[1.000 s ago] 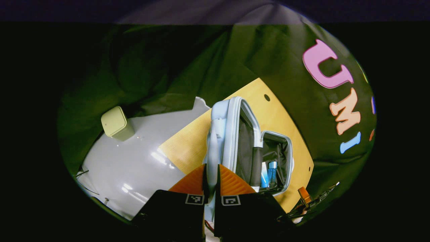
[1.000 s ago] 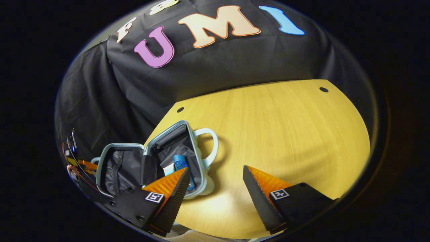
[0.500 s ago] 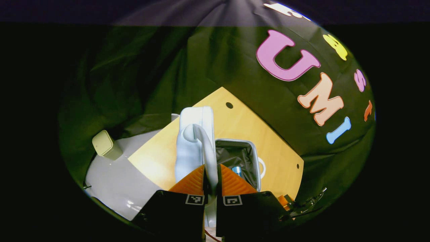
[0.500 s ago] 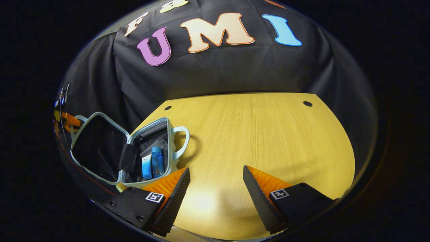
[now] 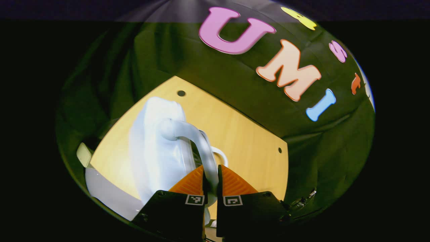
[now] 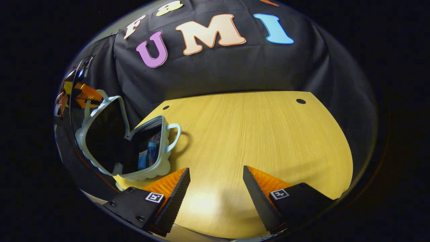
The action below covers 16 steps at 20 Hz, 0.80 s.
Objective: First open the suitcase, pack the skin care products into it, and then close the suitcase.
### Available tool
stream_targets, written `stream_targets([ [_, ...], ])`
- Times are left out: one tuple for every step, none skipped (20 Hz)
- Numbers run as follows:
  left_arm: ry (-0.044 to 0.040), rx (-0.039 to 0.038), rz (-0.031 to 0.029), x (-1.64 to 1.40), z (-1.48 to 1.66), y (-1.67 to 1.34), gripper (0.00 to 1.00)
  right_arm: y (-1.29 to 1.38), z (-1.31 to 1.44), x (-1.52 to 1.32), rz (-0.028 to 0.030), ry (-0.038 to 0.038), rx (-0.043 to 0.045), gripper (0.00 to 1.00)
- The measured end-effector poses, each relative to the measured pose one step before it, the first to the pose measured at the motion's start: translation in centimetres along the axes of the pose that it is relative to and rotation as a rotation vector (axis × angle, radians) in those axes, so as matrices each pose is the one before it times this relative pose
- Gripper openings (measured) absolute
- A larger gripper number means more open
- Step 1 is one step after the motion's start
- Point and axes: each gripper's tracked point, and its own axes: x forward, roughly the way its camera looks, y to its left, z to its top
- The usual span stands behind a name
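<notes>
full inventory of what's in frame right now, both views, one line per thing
suitcase: 1, pale blue shell with dark lining, left end of the table, lid raised partway over the base
lid handle: 1, pale blue, clamped between the left tool's fingers
base handle: 1, pale blue, on the base's side toward the bare tabletop
skin care products: at least 2, blue, lying inside the base
table: 1, yellow wood grain, with small dark holes near its far edge
bin: 1, pale green, on the grey floor beyond the table, partly cut off
left tool: 1, shut on the lid handle
right tool: 1, open, over bare tabletop beside the suitcase
</notes>
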Motion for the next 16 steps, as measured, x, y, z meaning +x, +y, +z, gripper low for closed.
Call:
stream_targets([
  [0.02716,0.00445,-0.0046,1.301,-0.435,-0.827,0.06,-0.39,-0.074,-0.048,-0.00415,0.00066,-0.01193,0.99],
  [0.02289,0.00718,0.00366,1.467,-0.241,-0.591,0.06,-0.233,0.118,-0.135,-0.00415,-0.00221,-0.0054,0.99],
  [0.02193,0.01076,0.00491,1.33,-0.292,-0.522,0.06,-0.26,0.101,-0.095,-0.00347,-0.00388,0.00356,0.99],
  [0.02108,0.01199,0.00652,1.374,-0.278,-0.491,0.07,0.078,0.117,-0.059,0.00122,-0.00281,0.01017,0.99],
  [0.02169,0.01102,0.00822,1.187,-0.359,-0.378,0.06,0.11,0.049,-0.043,-0.00089,-0.00585,0.00873,0.99],
  [0.02412,0.01075,0.00462,0.668,-0.588,-0.046,0.07,0.033,0.162,-0.091,-0.00216,-0.00724,0.00512,0.99],
  [0.02638,0.00785,0.0057,0.877,-0.51,-0.28,0.06,-0.057,0.097,-0.145,-0.00335,-0.00807,0.00185,0.99],
  [0.02827,0.01026,0.00916,1.468,-0.565,-0.51,0.06,-0.103,0.256,0.019,-0.007,-0.00906,0.00171,0.99],
  [0.02902,0.0157,0.013,1.382,-0.5,-0.346,0.03,-0.101,0.188,-0.067,-0.00827,-0.00787,0.00483,0.99],
  [0.02432,0.02293,0.01902,1.579,-0.421,-0.272,0.06,-0.114,0.392,-0.158,-0.00613,-0.01474,0.00843,0.99],
  [0.0253,0.02833,0.02197,1.372,-0.426,-0.217,0.07,0.047,0.317,-0.227,-0.0016,-0.01547,0.01196,0.99],
  [0.02746,0.02632,0.0213,0.885,-0.592,-0.033,0.06,0.019,0.29,-0.337,-0.00305,-0.01433,0.01195,0.99],
  [0.02874,0.02665,0.02086,1.146,-0.523,-0.173,0.06,0.032,0.15,-0.216,-0.00185,-0.01025,0.00576,0.99],
  [0.02684,0.02073,0.02422,1.402,-0.512,0.062,0.06,-0.272,-0.077,-0.077,-0.01058,-0.00501,0.00279,0.99],
  [0.02808,0.01646,0.02175,1.259,-0.461,0.007,0.07,-0.22,0.029,-0.191,-0.01048,-0.00396,0.00326,0.99],
  [0.02459,0.0105,0.0205,0.959,-0.413,0.053,0.07,-0.203,0.09,-0.24,-0.00693,-0.005,0.00701,0.99],
])
